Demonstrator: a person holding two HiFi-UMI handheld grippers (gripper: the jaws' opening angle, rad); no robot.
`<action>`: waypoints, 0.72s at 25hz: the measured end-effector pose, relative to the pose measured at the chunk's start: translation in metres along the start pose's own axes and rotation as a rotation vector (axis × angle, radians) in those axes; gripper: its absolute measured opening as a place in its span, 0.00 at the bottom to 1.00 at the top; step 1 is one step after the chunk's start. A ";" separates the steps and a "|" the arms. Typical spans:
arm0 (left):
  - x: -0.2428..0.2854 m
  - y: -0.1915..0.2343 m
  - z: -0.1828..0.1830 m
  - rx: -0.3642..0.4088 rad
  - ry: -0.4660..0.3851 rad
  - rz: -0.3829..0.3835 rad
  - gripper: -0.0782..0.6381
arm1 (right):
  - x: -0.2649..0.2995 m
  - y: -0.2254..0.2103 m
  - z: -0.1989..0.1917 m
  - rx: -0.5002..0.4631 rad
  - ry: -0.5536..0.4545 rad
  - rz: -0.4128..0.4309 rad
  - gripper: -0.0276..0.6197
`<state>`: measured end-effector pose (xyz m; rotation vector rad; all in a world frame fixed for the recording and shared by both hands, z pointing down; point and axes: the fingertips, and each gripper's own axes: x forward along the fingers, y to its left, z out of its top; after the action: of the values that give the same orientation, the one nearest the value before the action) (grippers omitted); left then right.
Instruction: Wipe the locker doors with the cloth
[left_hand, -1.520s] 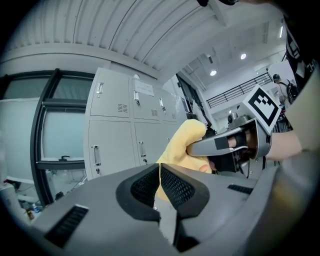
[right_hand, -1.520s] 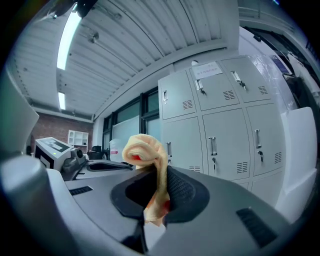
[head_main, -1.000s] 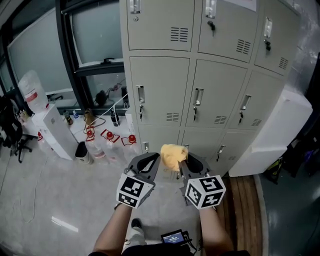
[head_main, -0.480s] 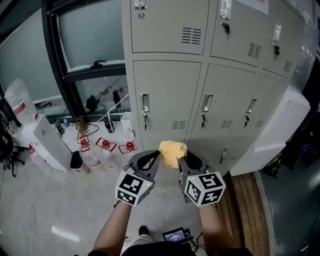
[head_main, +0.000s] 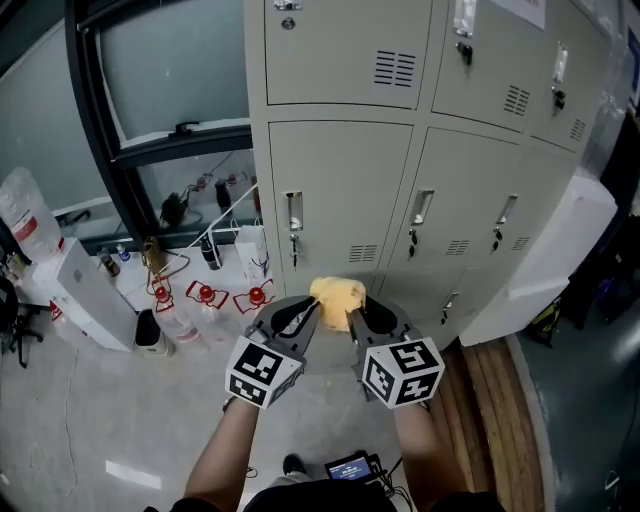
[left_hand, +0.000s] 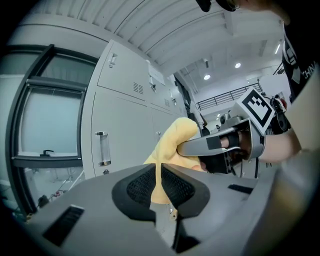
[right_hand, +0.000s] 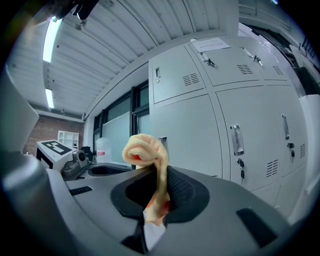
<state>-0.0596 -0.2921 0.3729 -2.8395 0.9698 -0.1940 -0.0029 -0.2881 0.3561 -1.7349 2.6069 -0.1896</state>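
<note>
Cloth (head_main: 338, 298) sits at the centre of the head view, a yellow bunch pinched at the tip of the right gripper (head_main: 356, 314), with the left gripper (head_main: 302, 314) just beside it at 9 o'clock. The grey locker doors (head_main: 340, 180) rise at 12 o'clock from the bunch and stand apart from it, so no wiping contact shows yet. In the left gripper view the jaws stand almost together, with only a thin slit between the pads. The cloth (left_hand: 175, 142) shows beyond that slit toward 1 o'clock and nothing looks to be gripped. It hangs from the other tool, which reaches in from 3 o'clock, and a door face with its upright handle (left_hand: 102, 148) fills the ground at 10 o'clock. In the right gripper view the jaws are clamped on the cloth (right_hand: 145, 147). A narrow neck of fabric runs up between the pads and swells into a rolled head above the tips at 12 o'clock, and a short tail hangs below. Its long axis lies along the jaws and points out of them. Door panels (right_hand: 192, 132) lie ahead and to 2 o'clock. As I judge it, the right hand is the one placed to carry the bunch forward onto the metal, leading with that rolled head.
</note>
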 end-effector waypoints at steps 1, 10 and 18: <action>0.003 0.001 0.001 -0.008 -0.002 0.002 0.14 | 0.002 -0.003 0.001 -0.003 0.004 0.006 0.15; 0.030 -0.002 0.015 0.006 -0.014 0.084 0.27 | 0.008 -0.021 0.013 -0.020 0.005 0.104 0.15; 0.032 0.010 0.035 0.063 -0.018 0.151 0.17 | 0.017 -0.013 0.035 -0.044 -0.020 0.165 0.15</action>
<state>-0.0345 -0.3164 0.3396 -2.6925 1.1475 -0.1793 0.0046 -0.3120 0.3238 -1.5143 2.7424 -0.1129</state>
